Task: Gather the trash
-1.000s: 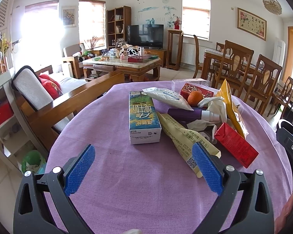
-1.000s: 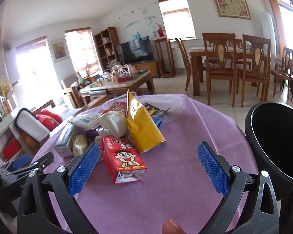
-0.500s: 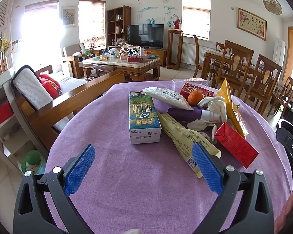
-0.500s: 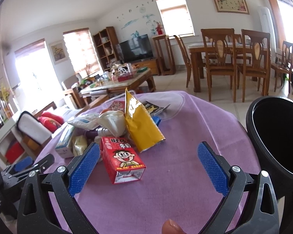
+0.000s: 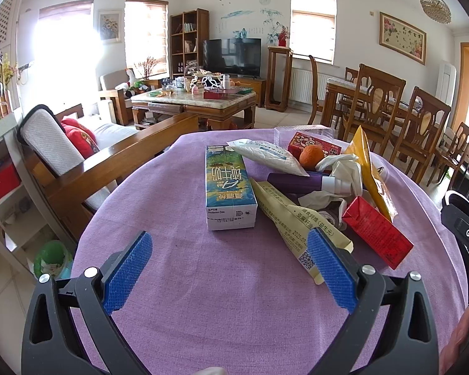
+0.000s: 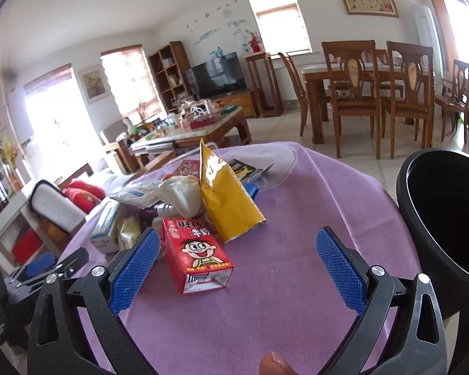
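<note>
Trash is heaped on the purple table [image 5: 178,281], toward its far and right side, with the black bin [image 6: 422,212] standing just off the table's right edge. The red carton [image 6: 197,256], nearest the right gripper [image 6: 237,268], is judged light and probably empty; its card walls are fairly stiff but would dent under a hard squeeze, so a hold across its two long flat sides, near the middle, looks soundest. It lies on its side, red with a cartoon face and a pale end panel facing the camera, and appears to touch the yellow bag [image 6: 225,200] behind it. That bag is thin, glossy film, likely slippery and limp; a pinch on its crimped top edge would serve. The blue-green milk box [image 5: 228,187] lies flat at the left of the heap; its weight cannot be told. The pale sachet [image 5: 297,218] and white crumpled tissue [image 5: 344,172] are soft and would fold in a grip. The orange [image 5: 311,156] is round and could roll. A purple tube [image 5: 297,181] lies among them. Both the right gripper and the left gripper [image 5: 228,262] stand spread wide, holding nothing, short of the heap.
</note>
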